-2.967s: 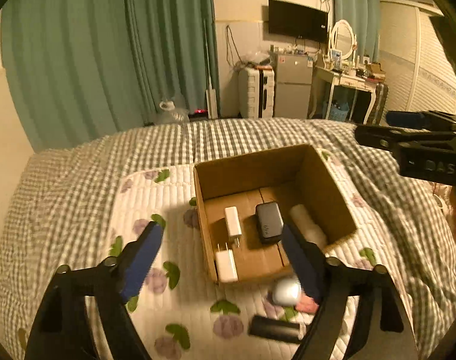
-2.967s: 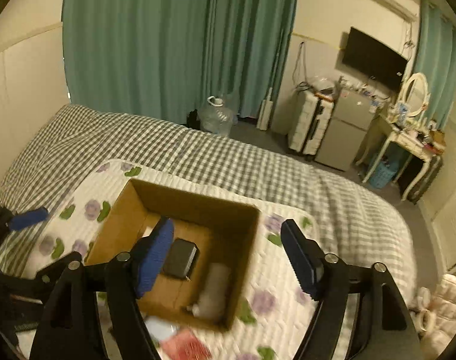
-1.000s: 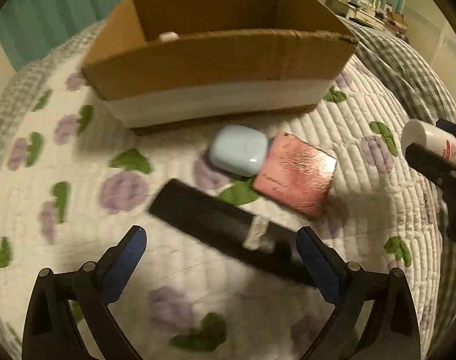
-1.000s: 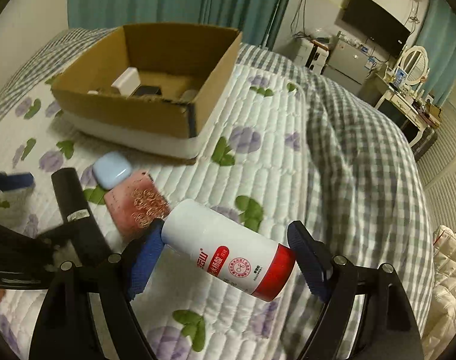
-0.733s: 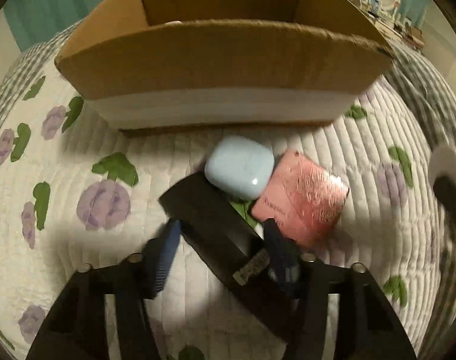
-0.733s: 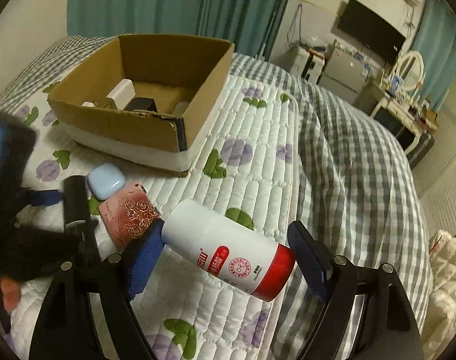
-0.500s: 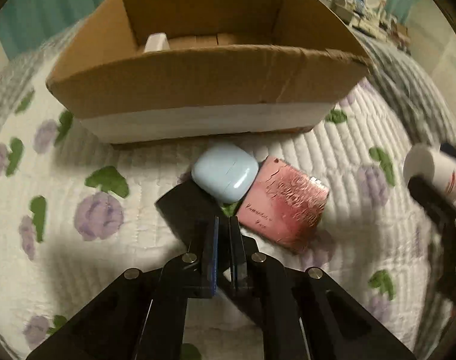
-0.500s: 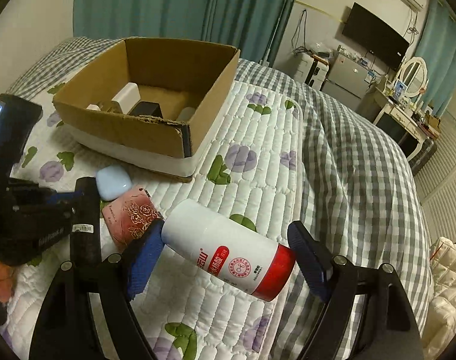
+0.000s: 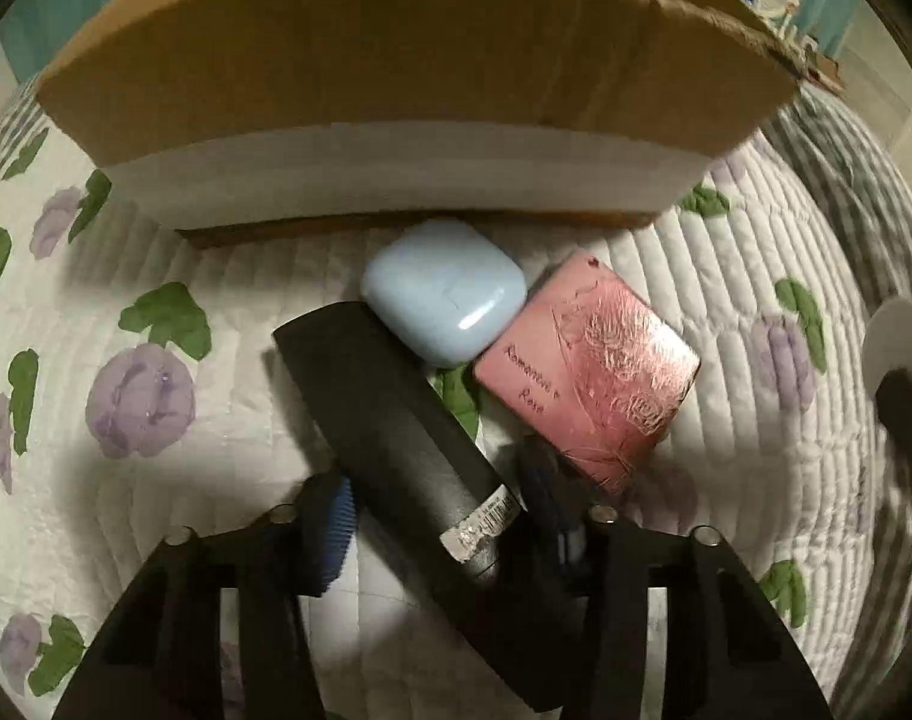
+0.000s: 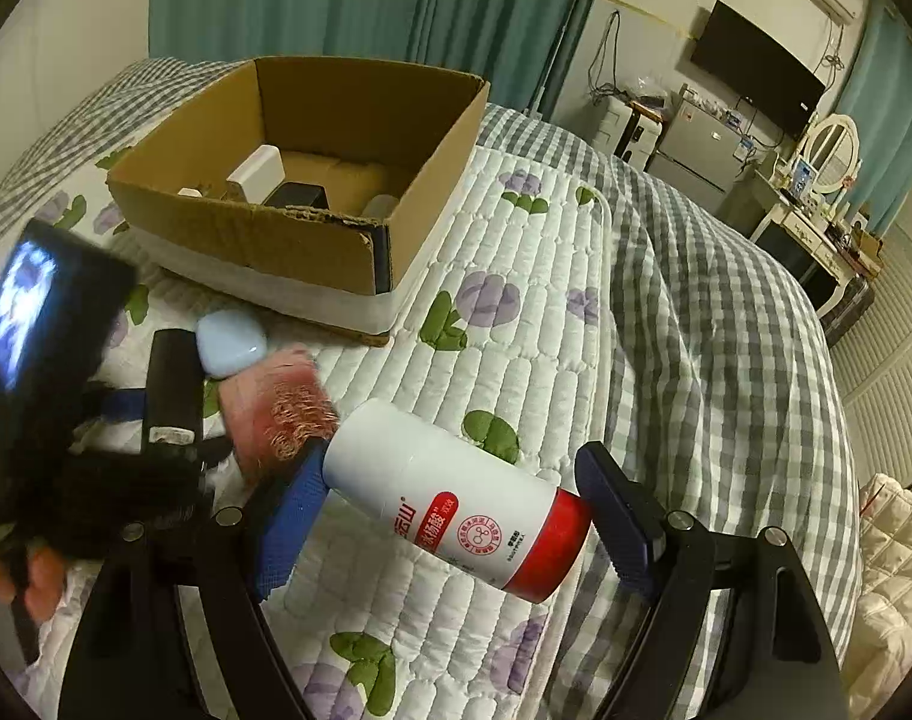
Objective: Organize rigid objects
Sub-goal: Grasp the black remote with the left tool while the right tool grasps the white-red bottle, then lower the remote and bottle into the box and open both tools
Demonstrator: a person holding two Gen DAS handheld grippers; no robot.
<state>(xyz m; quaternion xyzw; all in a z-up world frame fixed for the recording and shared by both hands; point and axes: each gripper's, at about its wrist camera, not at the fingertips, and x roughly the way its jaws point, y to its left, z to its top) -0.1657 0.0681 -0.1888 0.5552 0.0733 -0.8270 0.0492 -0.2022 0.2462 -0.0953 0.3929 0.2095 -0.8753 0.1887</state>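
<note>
My left gripper (image 9: 438, 516) is shut on a long black bar-shaped object (image 9: 390, 420) that lies on the quilt in front of the cardboard box (image 9: 396, 66). A pale blue earbud case (image 9: 444, 291) and a pink rose-printed case (image 9: 588, 360) lie just beyond it, touching each other. My right gripper (image 10: 456, 510) is shut on a white bottle with a red base (image 10: 456, 504), held crosswise above the quilt. In the right wrist view the box (image 10: 312, 240) holds white chargers and a dark block, and the black object (image 10: 171, 384) shows between the left fingers.
The flowered white quilt (image 10: 516, 324) lies over a grey checked bedspread (image 10: 714, 312). Green curtains, a TV, a small fridge and a dressing table stand beyond the bed. The left gripper's body and its lit screen (image 10: 24, 306) fill the left of the right wrist view.
My left gripper came down to the black object and closed on it. My right gripper kept hold of the bottle and stayed about where it was.
</note>
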